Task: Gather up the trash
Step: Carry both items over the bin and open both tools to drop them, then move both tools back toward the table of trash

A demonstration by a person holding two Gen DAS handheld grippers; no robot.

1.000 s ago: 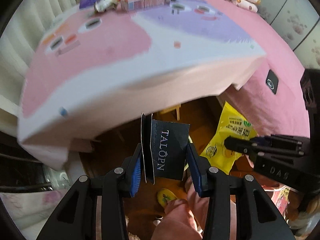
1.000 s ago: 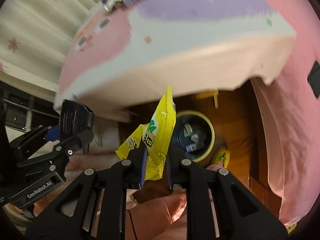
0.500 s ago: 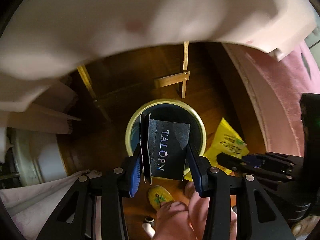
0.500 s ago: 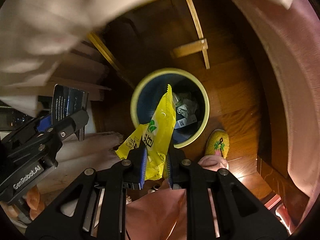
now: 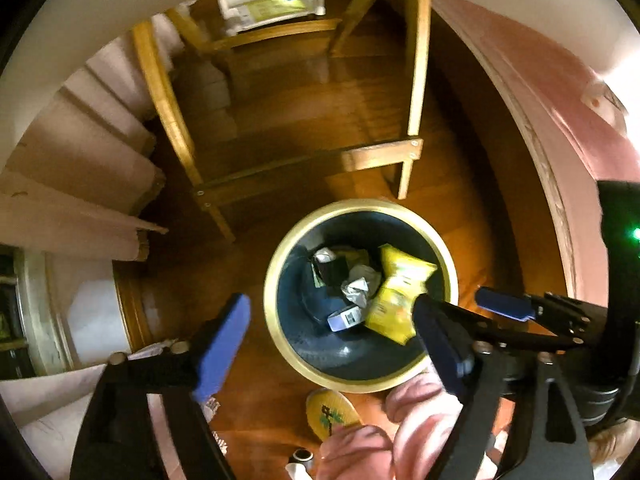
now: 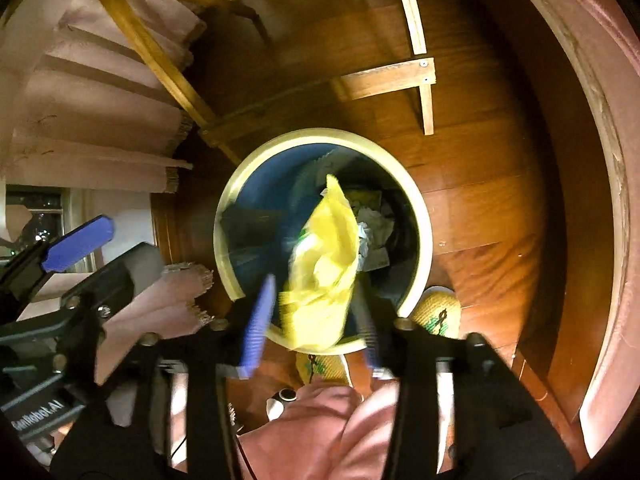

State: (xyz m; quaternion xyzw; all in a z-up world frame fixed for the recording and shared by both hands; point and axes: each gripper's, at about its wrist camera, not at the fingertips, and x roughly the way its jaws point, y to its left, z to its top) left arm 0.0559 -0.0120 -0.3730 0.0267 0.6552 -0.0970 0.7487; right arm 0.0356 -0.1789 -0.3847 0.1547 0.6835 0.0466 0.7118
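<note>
A round trash bin with a cream rim (image 5: 280, 344) (image 6: 424, 216) and dark blue inside stands on the wood floor. My left gripper (image 5: 332, 340) is open and empty above its near-left rim. The dark box is not visible between its jaws; dark items lie among the trash in the bin. My right gripper (image 6: 316, 320) is open over the bin; the yellow snack bag (image 6: 324, 264) is blurred between its spread jaws, apart from the pads. In the left wrist view the yellow bag (image 5: 396, 296) shows inside the bin beside crumpled wrappers (image 5: 356, 288).
A wooden table frame (image 5: 380, 156) stands just behind the bin. A pink bedspread (image 5: 560, 120) hangs at the right, folded curtains (image 5: 80, 184) at the left. The person's pink-clad legs (image 6: 320, 432) and a yellow slipper (image 5: 332, 412) are by the bin's near side.
Both grippers have opened over the bin. The dark box has left the left gripper and the yellow bag has left the right gripper's grip. The views moved closer over the bin.
</note>
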